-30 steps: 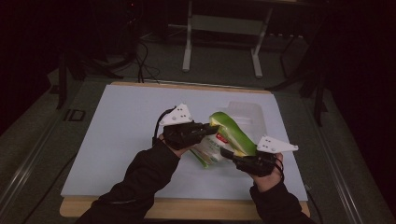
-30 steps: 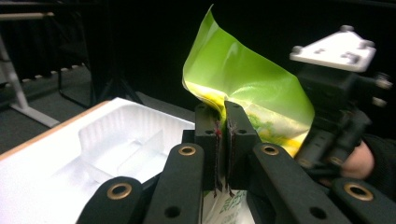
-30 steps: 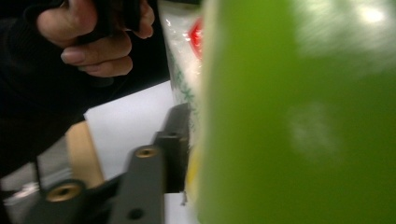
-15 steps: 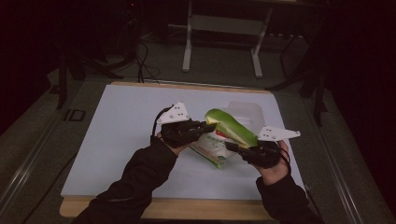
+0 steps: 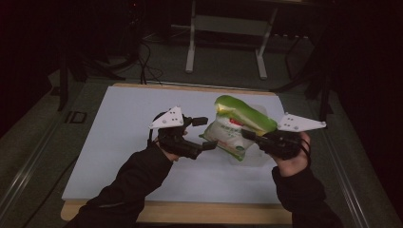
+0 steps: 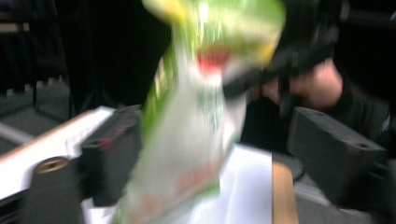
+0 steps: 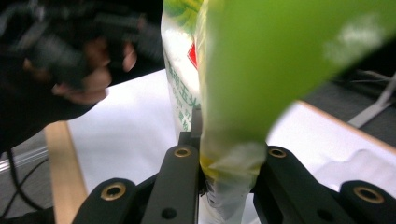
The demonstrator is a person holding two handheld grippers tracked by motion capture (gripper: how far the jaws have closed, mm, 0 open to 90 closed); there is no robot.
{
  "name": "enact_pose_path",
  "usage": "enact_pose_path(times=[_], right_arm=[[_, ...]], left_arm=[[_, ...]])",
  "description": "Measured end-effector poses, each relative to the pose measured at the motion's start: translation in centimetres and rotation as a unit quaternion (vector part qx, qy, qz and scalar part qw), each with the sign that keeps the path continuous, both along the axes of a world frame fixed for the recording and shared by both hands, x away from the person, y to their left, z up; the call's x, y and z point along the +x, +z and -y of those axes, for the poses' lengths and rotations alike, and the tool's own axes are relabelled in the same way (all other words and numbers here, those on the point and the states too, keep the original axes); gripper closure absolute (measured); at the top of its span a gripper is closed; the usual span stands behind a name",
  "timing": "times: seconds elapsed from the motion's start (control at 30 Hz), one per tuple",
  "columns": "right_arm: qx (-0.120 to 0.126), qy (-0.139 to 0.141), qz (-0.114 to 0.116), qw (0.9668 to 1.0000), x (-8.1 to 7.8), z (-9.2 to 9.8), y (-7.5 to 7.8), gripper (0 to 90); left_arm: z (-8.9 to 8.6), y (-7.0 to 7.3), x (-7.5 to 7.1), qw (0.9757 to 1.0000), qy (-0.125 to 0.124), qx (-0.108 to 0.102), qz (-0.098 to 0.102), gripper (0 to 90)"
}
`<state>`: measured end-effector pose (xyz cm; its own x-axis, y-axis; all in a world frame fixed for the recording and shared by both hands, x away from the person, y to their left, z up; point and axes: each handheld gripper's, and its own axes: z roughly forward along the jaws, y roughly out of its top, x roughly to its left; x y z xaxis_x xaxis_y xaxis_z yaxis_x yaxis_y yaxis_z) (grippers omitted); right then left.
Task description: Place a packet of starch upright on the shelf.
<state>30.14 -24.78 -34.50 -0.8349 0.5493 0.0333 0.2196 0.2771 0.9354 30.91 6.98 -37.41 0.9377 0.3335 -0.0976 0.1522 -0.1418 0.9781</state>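
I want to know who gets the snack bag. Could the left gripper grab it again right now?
Probably yes. The left gripper has just opened its jaws, and the green and white bag hangs between them with nothing in the way. The right gripper pinches the bag's end.

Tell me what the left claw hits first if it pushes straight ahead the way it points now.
Most likely the green-and-white bag. The left claw is open with the bag's lower edge between its jaws; the right claw is shut on the bag. Beyond lies the right hand, though depth is unclear.
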Motion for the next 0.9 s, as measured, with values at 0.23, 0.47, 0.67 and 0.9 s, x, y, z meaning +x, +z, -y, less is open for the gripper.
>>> enact_pose_path(times=[0.23, 0.47, 0.67, 0.9], right_arm=[[0.013, -0.031, 0.018, 0.9993, 1.2, 2.8, 2.4, 82.8], [0.007, -0.072, 0.029, 0.997, 3.4, 5.0, 3.3, 82.7], [-0.005, -0.095, 0.012, 0.9954, 5.8, 6.5, 2.5, 82.8], [-0.012, -0.081, -0.014, 0.9966, 8.1, 7.2, 1.1, 82.8]], left_arm=[[-1.6, -2.0, -1.1, 0.9989, 0.004, 0.02, -0.042, 5.9], [-3.5, -5.2, -2.3, 0.9955, 0.013, 0.047, -0.081, 0.9], [-6.0, -7.6, -3.3, 0.9934, 0.037, 0.036, -0.102, 0.9], [-8.4, -9.3, -3.6, 0.9911, 0.073, 0.005, -0.111, 0.9]])
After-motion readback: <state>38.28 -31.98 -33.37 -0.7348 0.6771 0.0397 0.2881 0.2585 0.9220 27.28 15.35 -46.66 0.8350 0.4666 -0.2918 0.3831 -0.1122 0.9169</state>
